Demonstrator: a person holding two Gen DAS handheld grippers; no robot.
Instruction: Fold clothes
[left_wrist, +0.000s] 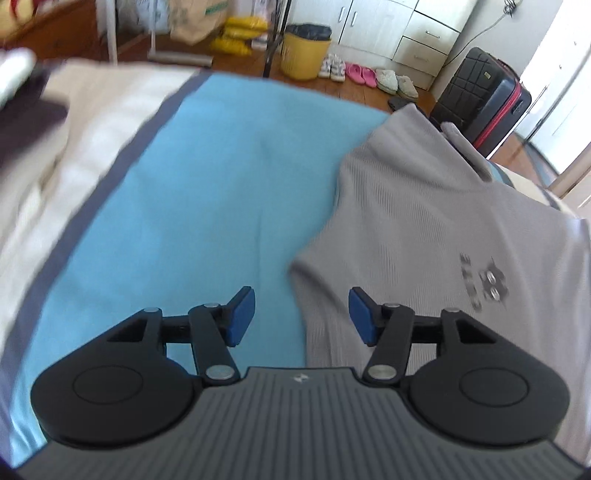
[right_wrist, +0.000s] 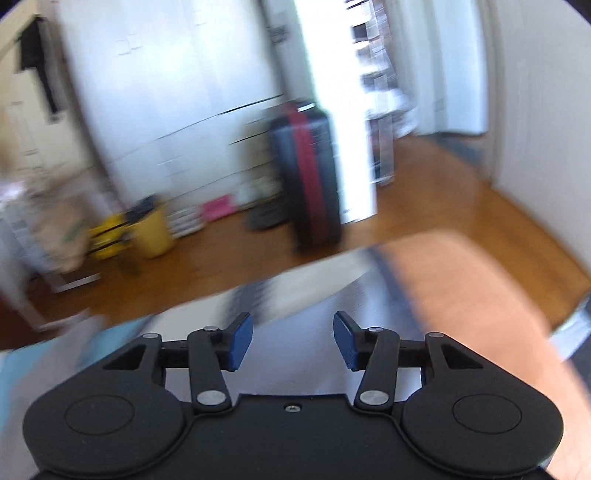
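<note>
Both tongs gape wide and empty, the left tongs (left_wrist: 301, 317) poised over the near edge of a grey shirt (left_wrist: 436, 229) spread at three o'clock on a blue bed (left_wrist: 207, 177), the right tongs (right_wrist: 293, 341) blurred and aimed away, so a grab may miss or bunch the cloth.

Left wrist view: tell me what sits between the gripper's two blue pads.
In the left wrist view, the open left gripper frames the grey shirt's near edge and a strip of blue sheet; nothing is gripped.

A grey ribbed T-shirt (left_wrist: 436, 229) with a small dark print lies spread at three o'clock, one sleeve toward one o'clock.
</note>
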